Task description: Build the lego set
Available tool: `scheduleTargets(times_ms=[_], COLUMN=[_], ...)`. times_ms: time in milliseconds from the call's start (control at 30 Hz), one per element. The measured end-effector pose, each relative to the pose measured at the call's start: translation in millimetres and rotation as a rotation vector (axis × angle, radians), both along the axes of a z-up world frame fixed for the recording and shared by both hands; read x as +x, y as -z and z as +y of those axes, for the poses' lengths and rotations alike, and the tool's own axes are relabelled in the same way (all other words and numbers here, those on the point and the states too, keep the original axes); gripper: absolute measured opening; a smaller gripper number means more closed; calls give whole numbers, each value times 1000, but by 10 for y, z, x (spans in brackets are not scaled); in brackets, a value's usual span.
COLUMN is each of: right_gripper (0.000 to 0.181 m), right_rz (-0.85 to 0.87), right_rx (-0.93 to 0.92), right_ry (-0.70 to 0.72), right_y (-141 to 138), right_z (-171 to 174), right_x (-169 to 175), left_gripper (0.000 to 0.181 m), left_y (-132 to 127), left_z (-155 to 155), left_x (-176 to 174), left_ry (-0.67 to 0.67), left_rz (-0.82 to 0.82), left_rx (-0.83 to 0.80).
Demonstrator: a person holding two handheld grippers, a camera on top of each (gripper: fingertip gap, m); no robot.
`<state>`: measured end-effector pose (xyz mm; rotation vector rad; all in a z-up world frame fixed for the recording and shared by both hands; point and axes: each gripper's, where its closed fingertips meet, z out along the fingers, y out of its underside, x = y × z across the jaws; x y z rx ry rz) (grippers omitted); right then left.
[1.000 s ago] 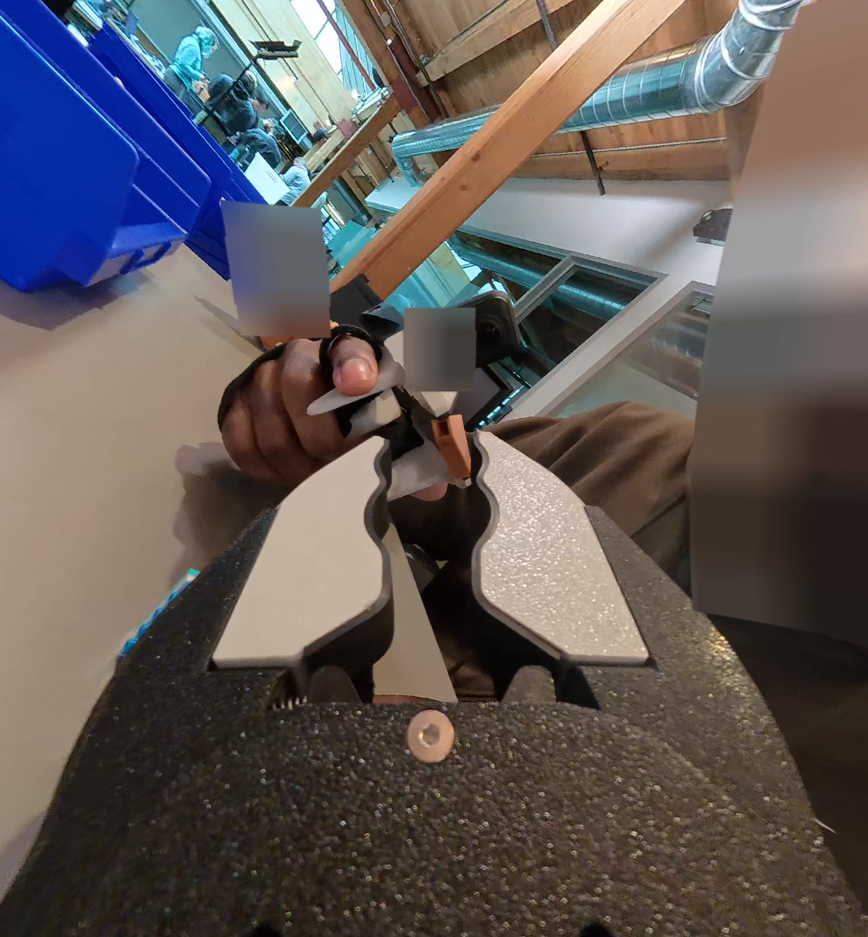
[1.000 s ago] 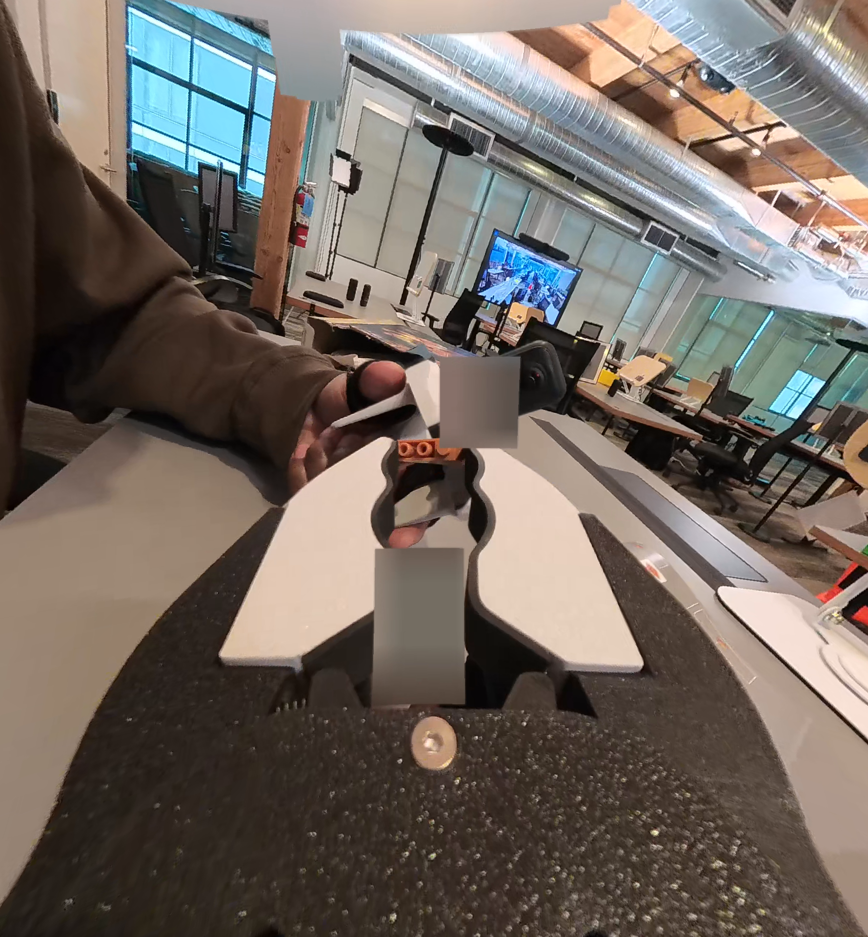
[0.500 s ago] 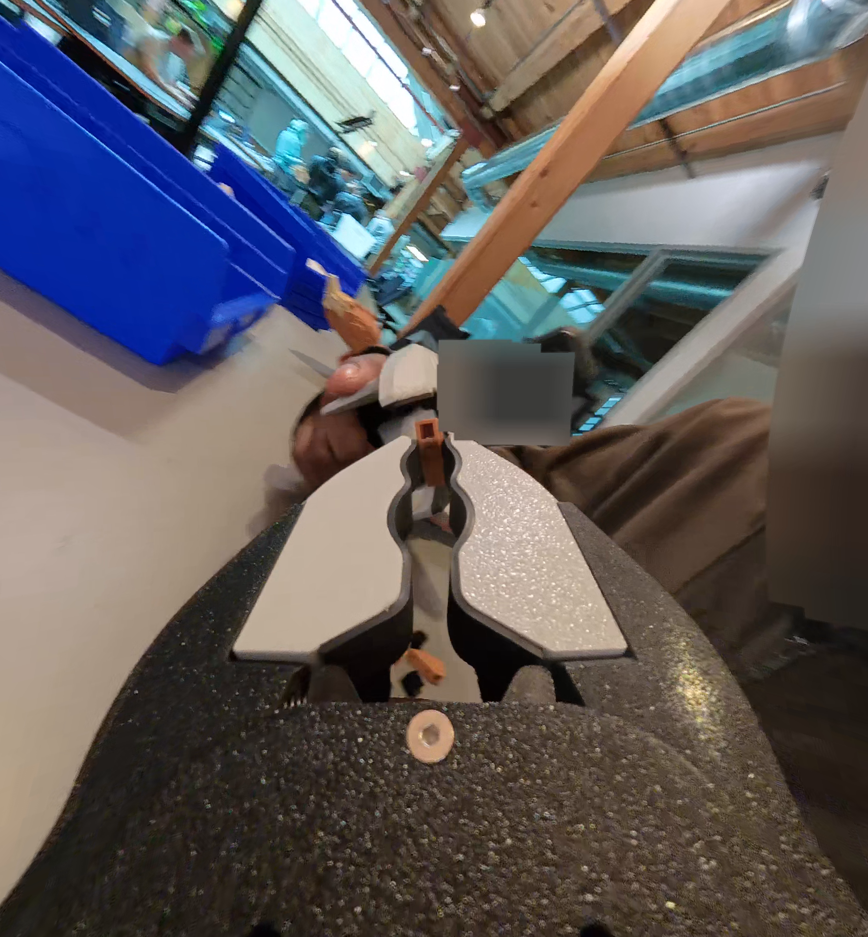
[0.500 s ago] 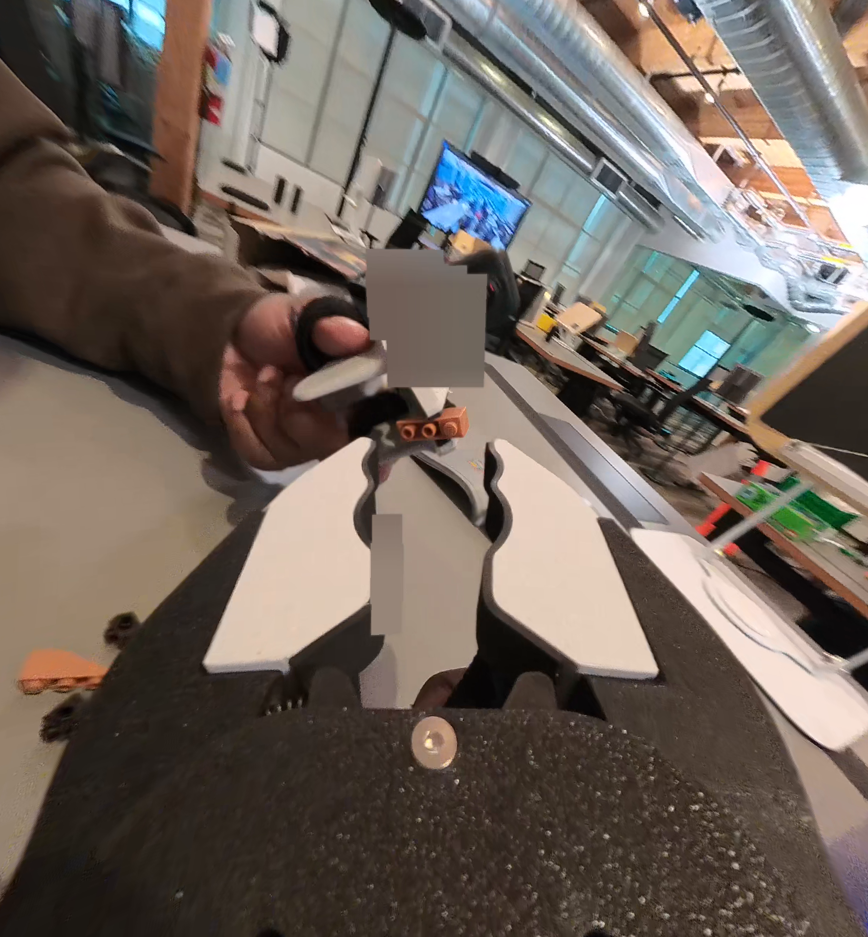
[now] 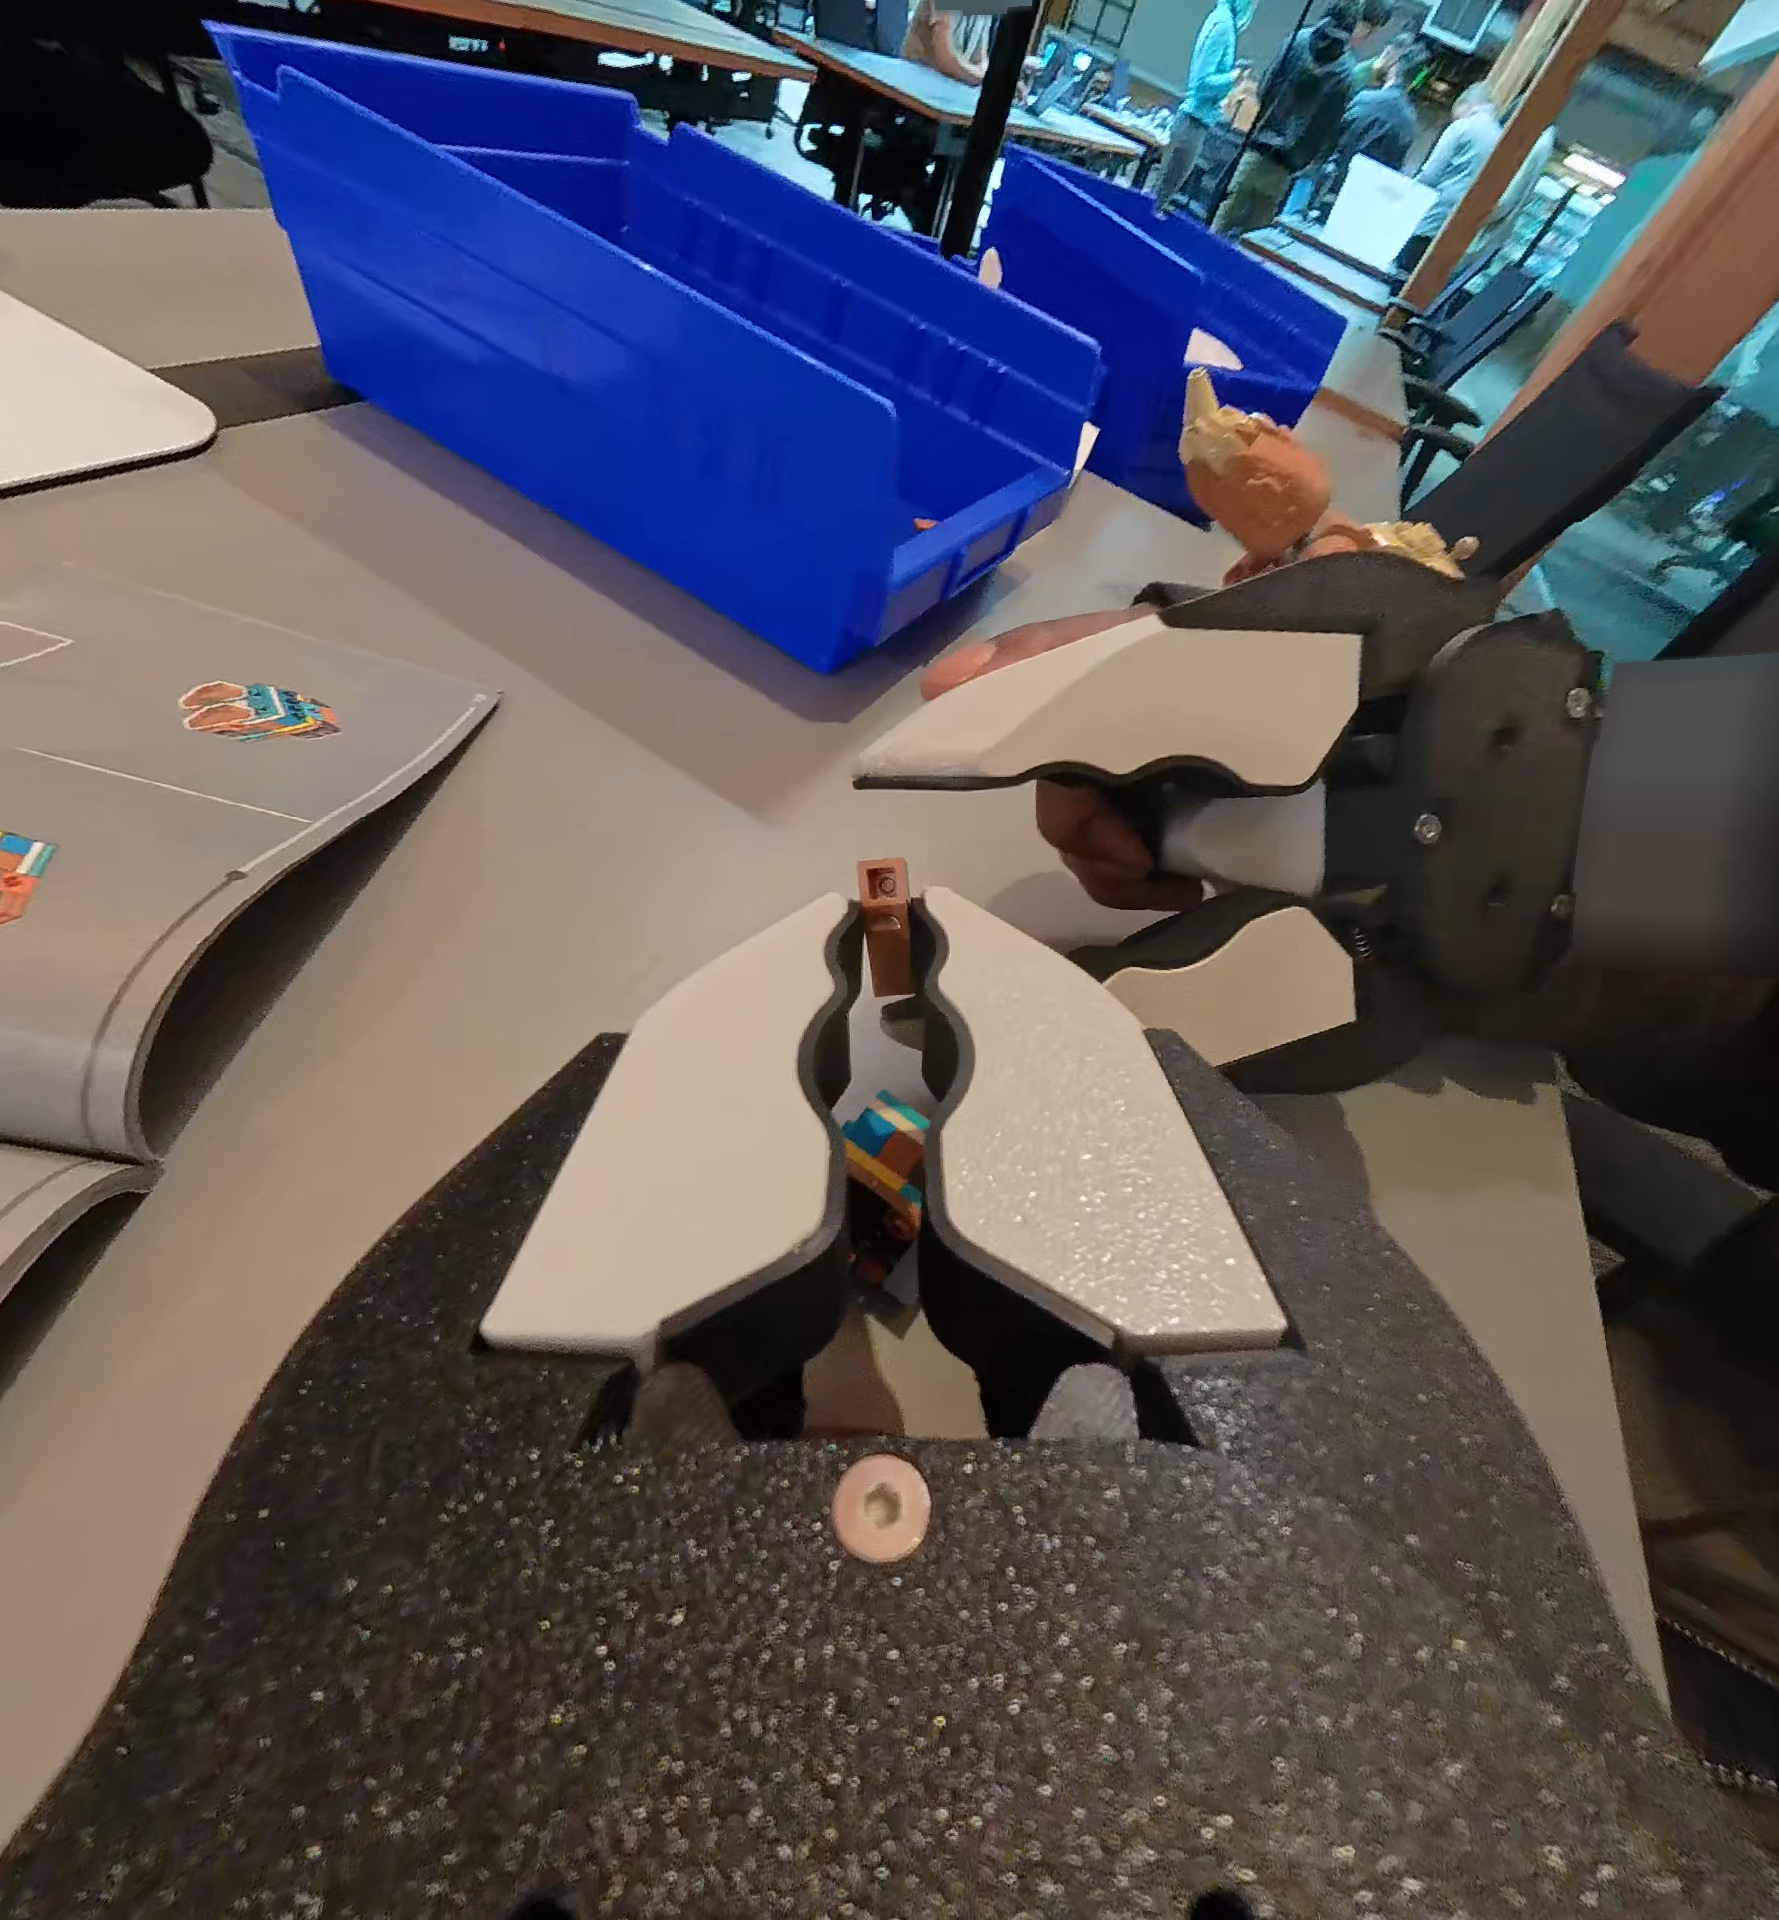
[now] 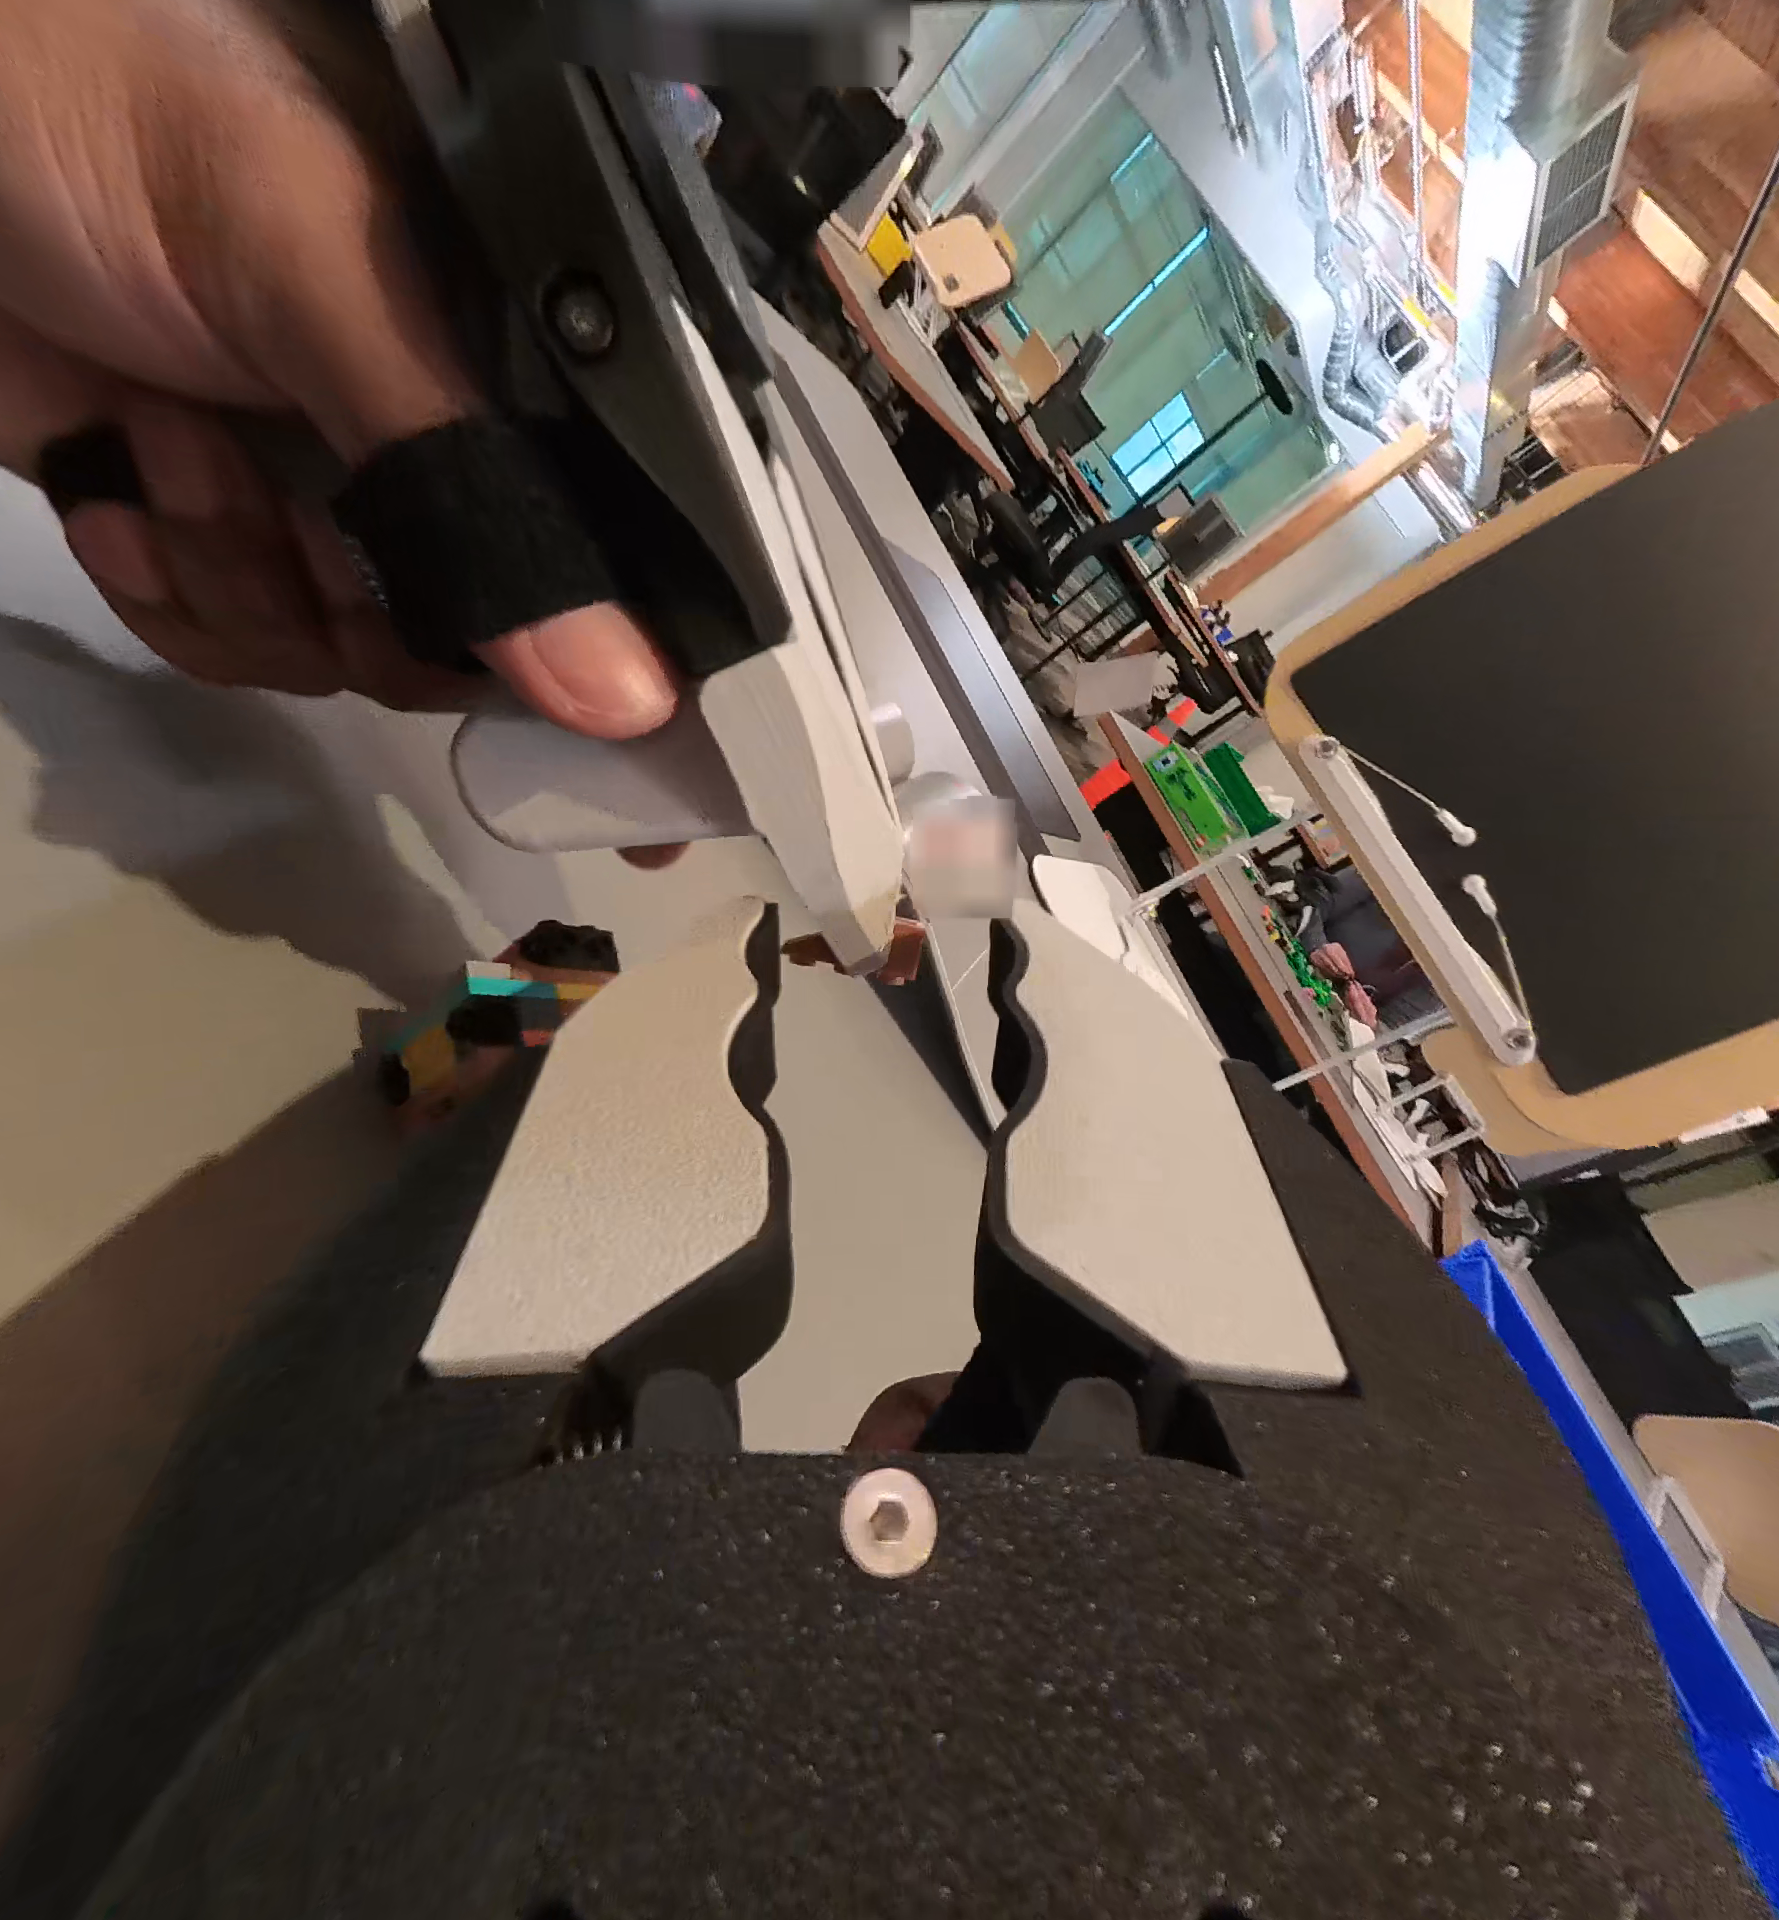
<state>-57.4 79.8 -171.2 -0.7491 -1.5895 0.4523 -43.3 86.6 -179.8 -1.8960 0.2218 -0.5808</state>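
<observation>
**Left tongs grip brown brick, right tongs released**

Left wrist view: your left tongs (image 5: 886, 906) clench a brown brick (image 5: 885, 928) upright at the tips, above the grey bench (image 5: 594, 831). The part-built model (image 5: 883, 1153) sits below them. Your right tongs (image 5: 978, 883) gape beside, empty. Blue bin (image 5: 656, 416) behind, booklet (image 5: 168, 790) left.

Right wrist view: your right tongs (image 6: 877, 940) are spread; the left tongs' tips, with the brick (image 6: 900, 951), reach between them. Model (image 6: 480, 1029) sits left on the bench.

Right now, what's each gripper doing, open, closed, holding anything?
Left gripper: shut on the brown brick.
Right gripper: open, holding nothing.
</observation>
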Motion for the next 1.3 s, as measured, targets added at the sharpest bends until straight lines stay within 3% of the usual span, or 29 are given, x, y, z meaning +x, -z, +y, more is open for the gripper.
scheduleTargets(times_ms=[533, 567, 633, 700, 833, 1000, 1200, 1300], right_gripper=[26, 26, 26, 26, 26, 26, 26, 26], right_rz=[-48, -40, -20, 4, 23, 12, -20, -30], right_rx=[35, 12, -64, -178, -390, -458, -466, -469], right_ry=[37, 34, 23, -5, -71, -140, -177, -184], right_y=[79, 61, 15, -40, -99, -105, -67, -48], right_z=[24, 32, 71, 116, 203, 176, 111, 100], right_x=[-14, -7, 15, 54, 141, 204, 225, 227], left_gripper=[9, 14, 40, 57, 62, 68, 63, 45], left_y=[-47, -75, -118, -73, 177, 446, 663, 743], left_z=[-8, -11, -19, -57, -160, -283, -277, -285], left_x=[19, 25, 7, -37, -85, 87, 146, 142], left_ry=[13, 34, 84, 154, 280, 412, 466, 500], left_rz=[7, -4, -5, 57, 246, 509, 719, 792], left_rx=[28, 44, 83, 93, 45, -5, -71, -113])
